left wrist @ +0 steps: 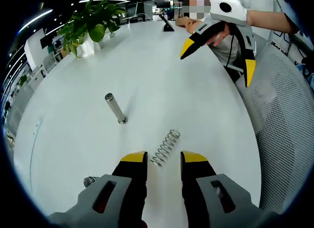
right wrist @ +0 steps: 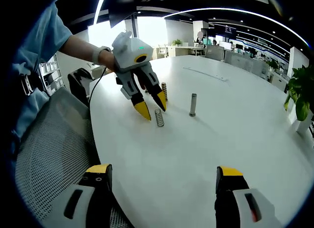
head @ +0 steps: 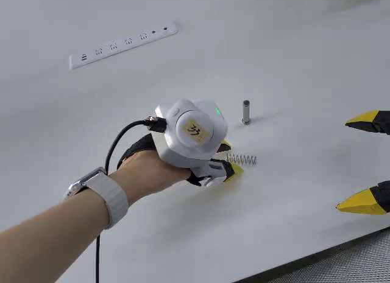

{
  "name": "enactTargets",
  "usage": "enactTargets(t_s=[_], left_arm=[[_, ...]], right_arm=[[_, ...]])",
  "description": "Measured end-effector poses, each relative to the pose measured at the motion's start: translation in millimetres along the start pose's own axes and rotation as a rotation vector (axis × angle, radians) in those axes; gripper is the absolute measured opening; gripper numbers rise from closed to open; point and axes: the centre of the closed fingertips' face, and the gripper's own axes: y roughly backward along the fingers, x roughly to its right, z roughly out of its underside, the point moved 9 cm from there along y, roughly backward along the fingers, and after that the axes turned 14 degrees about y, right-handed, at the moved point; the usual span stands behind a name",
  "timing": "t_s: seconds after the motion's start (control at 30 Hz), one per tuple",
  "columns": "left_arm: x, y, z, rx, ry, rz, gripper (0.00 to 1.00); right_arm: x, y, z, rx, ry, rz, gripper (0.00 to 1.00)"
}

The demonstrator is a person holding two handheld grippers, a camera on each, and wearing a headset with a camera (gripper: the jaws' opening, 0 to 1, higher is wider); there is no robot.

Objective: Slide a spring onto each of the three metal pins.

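Head view — spring (head: pixel 241 159) on bare table (head: pixel 292 64), edge (head: pixel 317 254) well apart

The glossy round table (head: pixel 292 64) was plain white. The silvery wire coil spring (head: pixel 242 159) and the dull grey steel pin (head: pixel 246 112) had a metallic sheen. The white-bodied left gripper (head: pixel 230 157) and the right gripper (head: pixel 342 164) had black jaws tipped yellow. The mesh chair (right wrist: pixel 54 154) was grey.
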Motion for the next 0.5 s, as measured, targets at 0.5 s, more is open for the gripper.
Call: enactTargets(t_s=[0.5], left_arm=[[-2.2, -0.2, 7.2, -0.055, -0.002, 0.001, 0.12]], right_arm=[[-1.3, -3.0, -2.8, 0.011, -0.001, -0.001, 0.85]])
